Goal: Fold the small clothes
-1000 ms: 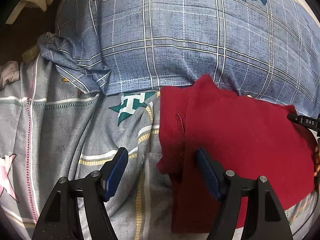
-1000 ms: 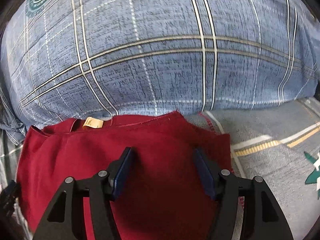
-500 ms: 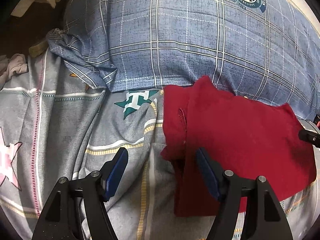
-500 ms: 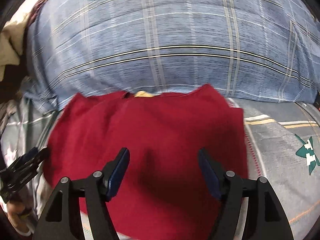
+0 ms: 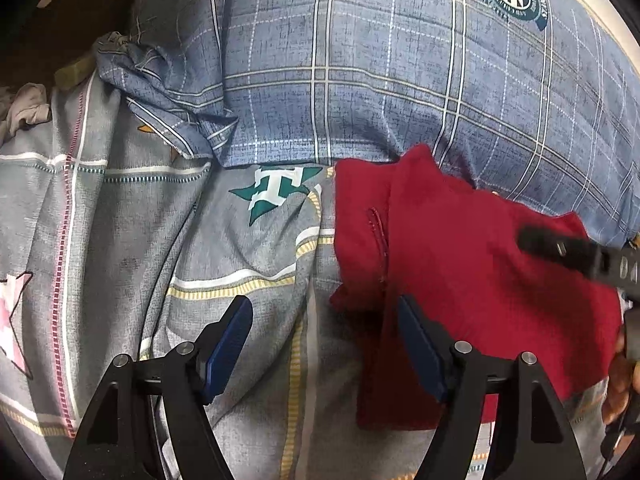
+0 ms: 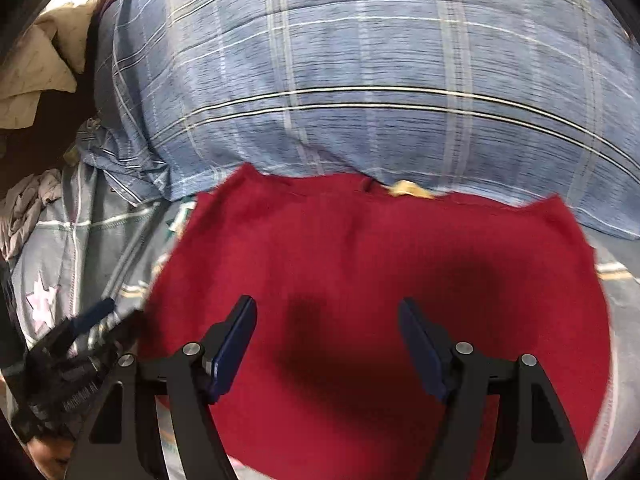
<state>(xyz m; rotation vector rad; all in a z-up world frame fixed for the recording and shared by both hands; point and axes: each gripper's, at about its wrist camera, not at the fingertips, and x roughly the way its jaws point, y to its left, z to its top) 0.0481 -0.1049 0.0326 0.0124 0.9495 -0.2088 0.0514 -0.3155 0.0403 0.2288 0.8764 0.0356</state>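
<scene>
A small dark red garment (image 5: 472, 280) lies folded on the grey patterned bedsheet (image 5: 248, 248), its top edge against a blue plaid pillow (image 5: 380, 80). In the right wrist view the red garment (image 6: 380, 272) fills the middle, with a tan label (image 6: 408, 189) at its far edge. My left gripper (image 5: 326, 344) is open and empty, hovering over the garment's left edge. My right gripper (image 6: 328, 344) is open and empty above the garment's middle. The right gripper's tip (image 5: 576, 254) shows blurred at the right of the left wrist view, and the left gripper (image 6: 80, 344) shows at the left of the right wrist view.
The plaid pillow (image 6: 360, 80) blocks the far side. Crumpled pale clothes (image 6: 28, 212) lie at the left bed edge, with beige cloth (image 6: 36, 76) beyond. The sheet has a green star print (image 5: 276, 190) and a pink star (image 5: 12, 320).
Both grippers have pulled back and up from the red garment. The right gripper has swung left, so more of the garment and the bed's left side shows. Both stay open.
</scene>
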